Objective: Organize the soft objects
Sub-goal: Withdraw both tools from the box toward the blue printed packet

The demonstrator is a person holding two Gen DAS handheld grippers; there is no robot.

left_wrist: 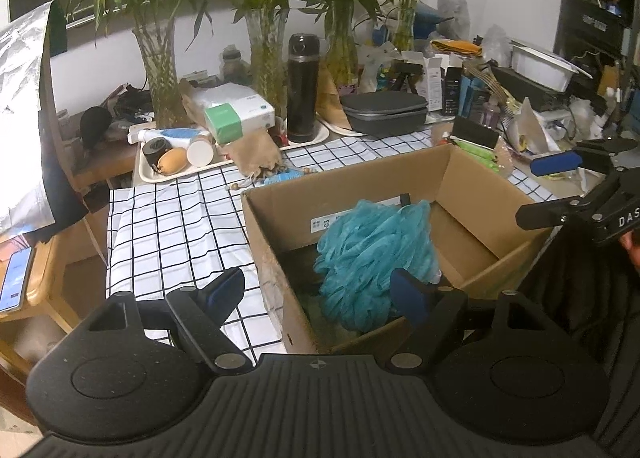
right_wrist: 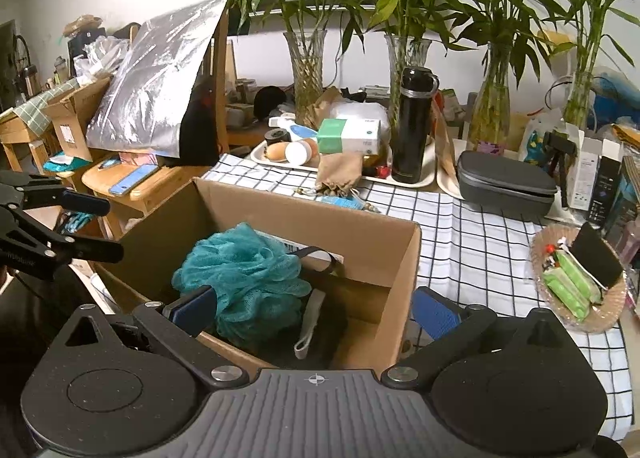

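A teal mesh bath pouf [left_wrist: 372,254] lies inside an open cardboard box [left_wrist: 472,174] on the checked tablecloth; it also shows in the right wrist view [right_wrist: 244,278] in the box [right_wrist: 392,254], beside a dark item with a grey strap [right_wrist: 310,324]. My left gripper [left_wrist: 320,290] is open and empty above the box's near left corner. My right gripper [right_wrist: 314,312] is open and empty above the box's near edge. The right gripper also shows at the right of the left wrist view [left_wrist: 560,186], the left gripper at the left of the right wrist view [right_wrist: 90,224].
Behind the box stand a black flask [left_wrist: 303,90], glass vases with bamboo [left_wrist: 160,74], a tray of bottles [left_wrist: 176,158], a tissue box [left_wrist: 236,114] and a grey case [left_wrist: 384,112]. A wicker basket of green packets [right_wrist: 576,282] sits right. A wooden stool with a phone [right_wrist: 134,178] is left.
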